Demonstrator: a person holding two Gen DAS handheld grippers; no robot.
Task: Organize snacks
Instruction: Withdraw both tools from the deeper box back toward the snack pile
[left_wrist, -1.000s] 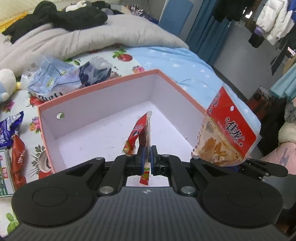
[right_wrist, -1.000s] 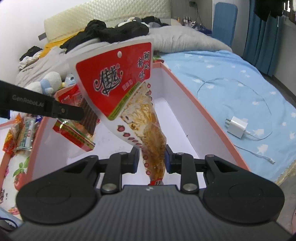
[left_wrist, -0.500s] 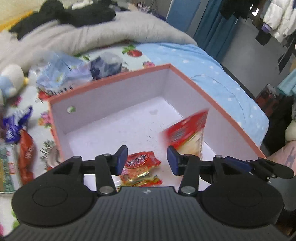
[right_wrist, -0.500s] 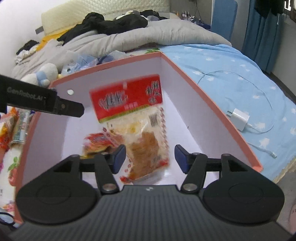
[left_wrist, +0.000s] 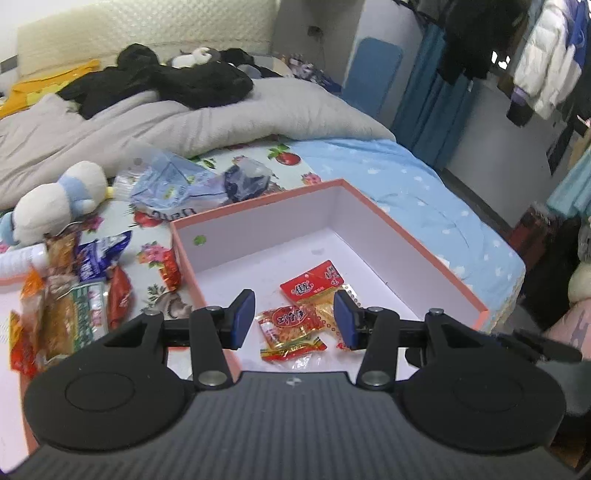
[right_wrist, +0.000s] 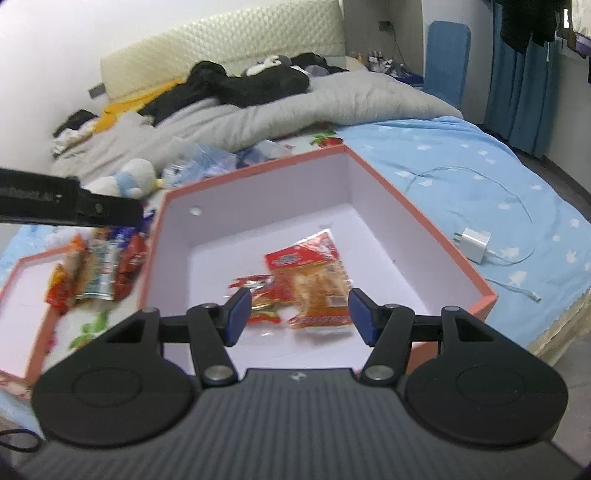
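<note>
Where both tongs gape, two snack packets (left_wrist: 295, 325) share one box (left_wrist: 369, 206).

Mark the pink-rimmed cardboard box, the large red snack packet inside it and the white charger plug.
pink-rimmed cardboard box (right_wrist: 424, 221), right wrist view, right rim
large red snack packet (right_wrist: 314, 280), right wrist view, packet middle
white charger plug (right_wrist: 474, 243), right wrist view, plug body

Matt white card box (left_wrist: 373, 236), glossy crinkled plastic snack packets (left_wrist: 291, 326) — soft cotton bedsheet (left_wrist: 417, 192), fuzzy plush toy (left_wrist: 59, 201)

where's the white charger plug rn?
Right wrist view, right side: the white charger plug lies on the blue star-print sheet, just outside the pink box.
</note>
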